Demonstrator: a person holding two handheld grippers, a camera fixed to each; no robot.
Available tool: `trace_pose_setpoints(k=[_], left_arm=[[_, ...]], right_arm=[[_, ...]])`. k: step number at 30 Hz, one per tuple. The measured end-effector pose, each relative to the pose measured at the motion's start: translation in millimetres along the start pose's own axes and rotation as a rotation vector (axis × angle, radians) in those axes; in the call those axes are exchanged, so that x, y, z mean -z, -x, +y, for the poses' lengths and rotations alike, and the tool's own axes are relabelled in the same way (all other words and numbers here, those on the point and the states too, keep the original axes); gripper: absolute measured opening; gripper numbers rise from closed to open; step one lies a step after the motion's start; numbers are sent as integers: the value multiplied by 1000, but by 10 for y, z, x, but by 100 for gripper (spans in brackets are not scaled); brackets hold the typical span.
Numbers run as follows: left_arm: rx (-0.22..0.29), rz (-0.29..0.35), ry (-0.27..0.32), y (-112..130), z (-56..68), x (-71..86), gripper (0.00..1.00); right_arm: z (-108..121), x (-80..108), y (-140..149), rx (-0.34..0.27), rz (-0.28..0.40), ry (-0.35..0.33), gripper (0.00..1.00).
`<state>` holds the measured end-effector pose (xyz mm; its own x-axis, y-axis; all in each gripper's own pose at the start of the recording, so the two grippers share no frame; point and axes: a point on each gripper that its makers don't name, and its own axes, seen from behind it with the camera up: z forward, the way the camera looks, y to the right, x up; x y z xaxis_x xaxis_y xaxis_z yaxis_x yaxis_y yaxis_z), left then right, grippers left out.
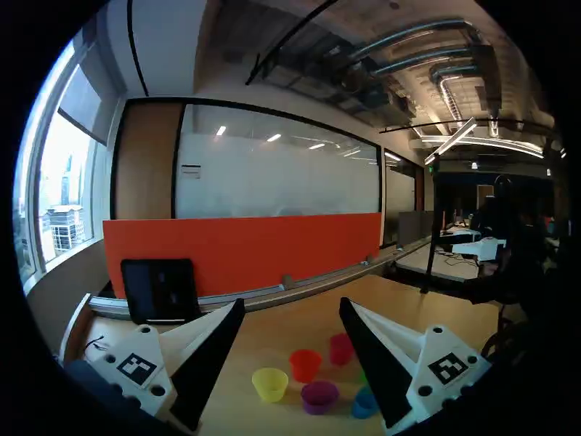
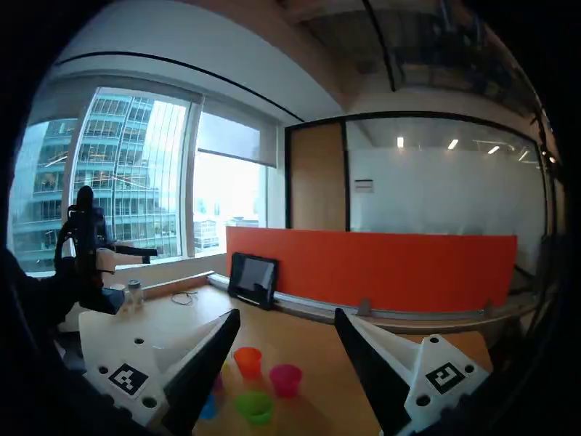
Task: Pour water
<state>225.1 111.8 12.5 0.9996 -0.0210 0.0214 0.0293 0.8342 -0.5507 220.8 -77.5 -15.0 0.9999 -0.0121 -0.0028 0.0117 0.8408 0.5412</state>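
1. Pale wooden desk [image 1: 407, 296] runs under both tools in an open office, seen from above at a slant.
2. The left gripper [image 1: 291, 301] hangs over the desk with its jaws spread wide. It holds nothing, and only bare desk and cups show between them.
3. The right gripper [image 2: 285, 312] is likewise wide open above the desk, with nothing held.
4. In the left gripper view, a group of small plastic cups stands upright on the desk between the fingers. The purple cup [image 1: 319, 397] and blue cup [image 1: 362, 404] are nearest, the blue one partly behind the right-hand finger. The yellow cup [image 1: 270, 383] is to their left, the orange cup [image 1: 305, 363] is beyond, and the pink cup [image 1: 340, 348] is farthest. What is inside them cannot be told.
5. In the right gripper view, the green cup [image 2: 255, 405] is nearest, with the orange and pink cups behind it. The blue cup is half hidden by the left-hand finger.
6. A small jar [image 2: 133, 292] and a thin cable [image 2: 185, 296] lie farther off, toward the window side.
7. A black tablet [image 1: 160, 291] leans upright at the desk's back edge, just before the orange partition [image 1: 247, 251].
8. Beyond are a frosted glass wall [image 1: 276, 174], a window [image 2: 131, 196] onto tall buildings, and ceiling pipes [image 1: 414, 51].
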Motion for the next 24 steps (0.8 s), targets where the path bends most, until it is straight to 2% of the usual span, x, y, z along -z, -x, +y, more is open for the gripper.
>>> trace_pose_setpoints(k=[6,14,24], left_arm=[[-18,-7,43,42,81,-14,97],[-32,-36,115,157,259,-46,97],[-60,-100,197,467,495,-82,97]], right_arm=[[-9,-9,-2,18,-19,-20,100],[-42,-22,3,40,-57,-59,100],[-61,-21,136,54,-112,-103,100]])
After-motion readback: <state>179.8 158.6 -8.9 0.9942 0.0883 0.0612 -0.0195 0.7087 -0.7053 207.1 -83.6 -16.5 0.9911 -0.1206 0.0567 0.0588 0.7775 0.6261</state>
